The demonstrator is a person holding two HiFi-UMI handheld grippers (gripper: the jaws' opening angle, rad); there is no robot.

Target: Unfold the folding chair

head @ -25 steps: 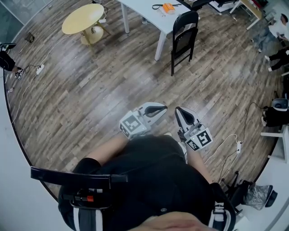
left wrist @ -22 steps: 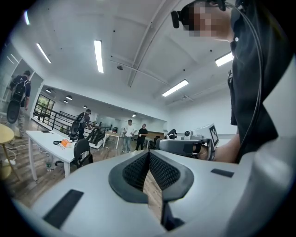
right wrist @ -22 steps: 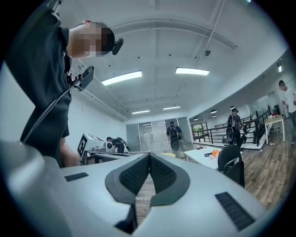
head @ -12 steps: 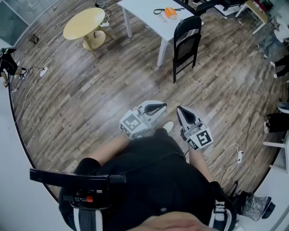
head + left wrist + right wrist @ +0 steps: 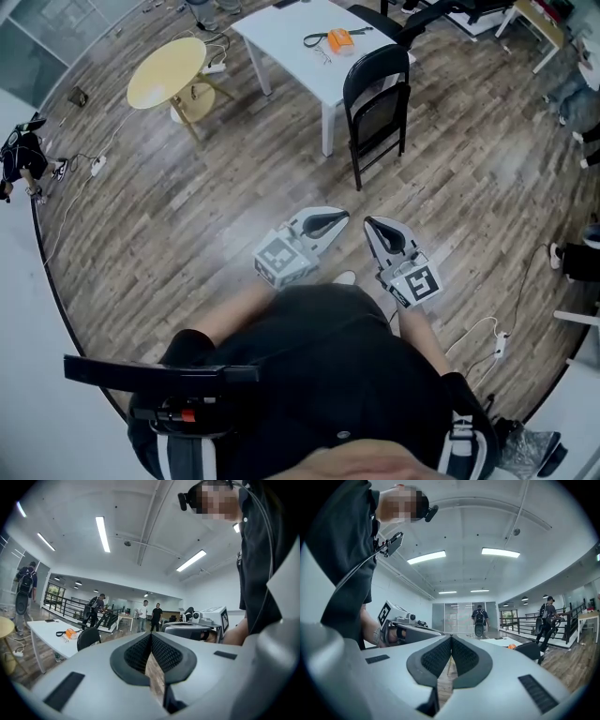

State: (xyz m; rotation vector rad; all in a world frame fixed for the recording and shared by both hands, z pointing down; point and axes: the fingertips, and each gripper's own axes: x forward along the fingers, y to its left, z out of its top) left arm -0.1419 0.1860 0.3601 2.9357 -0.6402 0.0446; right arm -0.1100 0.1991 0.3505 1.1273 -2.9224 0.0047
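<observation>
A black folding chair [image 5: 376, 101] stands folded and upright on the wood floor beside the corner of a white table [image 5: 300, 37]. Its rounded back also shows in the left gripper view [image 5: 88, 638] and the right gripper view [image 5: 530, 649]. My left gripper [image 5: 333, 223] and right gripper [image 5: 373, 228] are held side by side in front of my body, pointing towards the chair and well short of it. The left gripper's [image 5: 151, 637] pads meet with nothing between them. The right gripper [image 5: 451, 639] is likewise shut and empty.
An orange item [image 5: 339, 39] and a black strap lie on the white table. A round yellow table [image 5: 169, 61] stands to the left. Cables and a power strip [image 5: 500, 345] lie on the floor at the right. Several people stand far off by a railing [image 5: 96, 609].
The chair and tables have shifted nearer and lower in the head view as I walk towards them. Both grippers stay shut and keep their place in front of me.
</observation>
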